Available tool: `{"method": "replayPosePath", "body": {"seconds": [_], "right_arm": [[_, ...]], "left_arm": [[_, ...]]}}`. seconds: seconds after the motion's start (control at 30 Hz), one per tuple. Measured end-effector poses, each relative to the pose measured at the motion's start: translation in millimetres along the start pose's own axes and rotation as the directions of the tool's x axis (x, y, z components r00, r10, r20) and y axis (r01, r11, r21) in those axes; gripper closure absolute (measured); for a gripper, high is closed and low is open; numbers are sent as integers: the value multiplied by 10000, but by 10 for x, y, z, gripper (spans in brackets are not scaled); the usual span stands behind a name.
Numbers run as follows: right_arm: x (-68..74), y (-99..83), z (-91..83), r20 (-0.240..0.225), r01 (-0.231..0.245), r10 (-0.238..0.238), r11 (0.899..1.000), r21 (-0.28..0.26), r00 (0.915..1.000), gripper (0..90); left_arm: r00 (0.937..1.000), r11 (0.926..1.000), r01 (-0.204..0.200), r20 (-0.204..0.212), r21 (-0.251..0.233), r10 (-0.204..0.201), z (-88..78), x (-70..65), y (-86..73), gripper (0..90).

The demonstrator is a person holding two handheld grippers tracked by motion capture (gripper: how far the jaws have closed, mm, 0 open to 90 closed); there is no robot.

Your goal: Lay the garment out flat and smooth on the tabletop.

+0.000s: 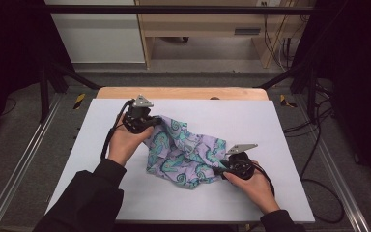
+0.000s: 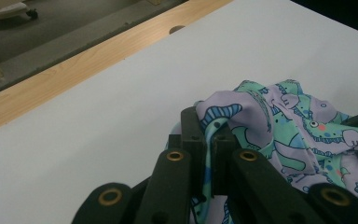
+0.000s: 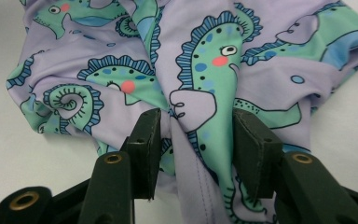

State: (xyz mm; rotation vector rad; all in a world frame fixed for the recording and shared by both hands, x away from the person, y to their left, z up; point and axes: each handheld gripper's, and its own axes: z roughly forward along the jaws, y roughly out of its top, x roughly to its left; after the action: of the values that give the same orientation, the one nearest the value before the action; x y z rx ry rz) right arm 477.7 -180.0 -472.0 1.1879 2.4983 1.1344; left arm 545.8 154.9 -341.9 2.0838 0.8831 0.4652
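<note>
Left gripper [image 1: 150,121] clamps the seahorse-print cloth [image 1: 186,152]; right gripper [image 1: 221,170] jaws stand half-open around a fold

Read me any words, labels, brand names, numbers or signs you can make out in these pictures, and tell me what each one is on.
There is no readable text.
The cloth carries only a seahorse print, no words or tag in view.
The left gripper, the right gripper and the white table top bear no lettering.
The yellow and black striped markers on the floor are warning stripes, not writing.
</note>
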Motion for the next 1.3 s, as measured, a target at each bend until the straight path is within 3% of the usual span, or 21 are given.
{"method": "replayPosePath", "body": {"seconds": [0.2,0.37,0.53,0.57,0.7,0.77,0.87,1.0,1.3], "right_arm": [[-2,25,64,-104,-83,84,9999,88,9999,605],[18,49,67,-213,109,-108,9999,58,9997,652],[29,65,50,-309,59,-61,10000,-58,9995,635],[25,74,55,-418,-18,12,9999,-139,9991,596],[14,103,75,-525,-290,274,9992,-288,9982,586],[10,107,84,-522,-299,282,9990,-320,9982,600],[8,126,116,-502,-403,382,9984,-408,9980,713],[20,153,103,-663,-512,468,9964,-672,9967,764],[58,211,65,-566,-156,101,9951,-973,9983,834]], "left_arm": [[10000,10000,-27,29,4,27,-3,-10,-5,882],[9999,10000,-89,77,14,89,0,-28,-3,882],[9999,10000,-94,96,30,94,3,-32,-10,882],[9999,10000,-90,97,37,89,4,-31,-11,882],[9999,9999,-112,115,50,111,5,-35,-14,882],[9999,9999,-104,119,38,103,7,-38,-17,882],[9999,10000,-59,134,28,59,16,-42,-29,882],[9999,10000,-81,135,43,81,12,-30,-44,882],[9999,10000,-48,123,30,48,1,-17,-61,882]]}}
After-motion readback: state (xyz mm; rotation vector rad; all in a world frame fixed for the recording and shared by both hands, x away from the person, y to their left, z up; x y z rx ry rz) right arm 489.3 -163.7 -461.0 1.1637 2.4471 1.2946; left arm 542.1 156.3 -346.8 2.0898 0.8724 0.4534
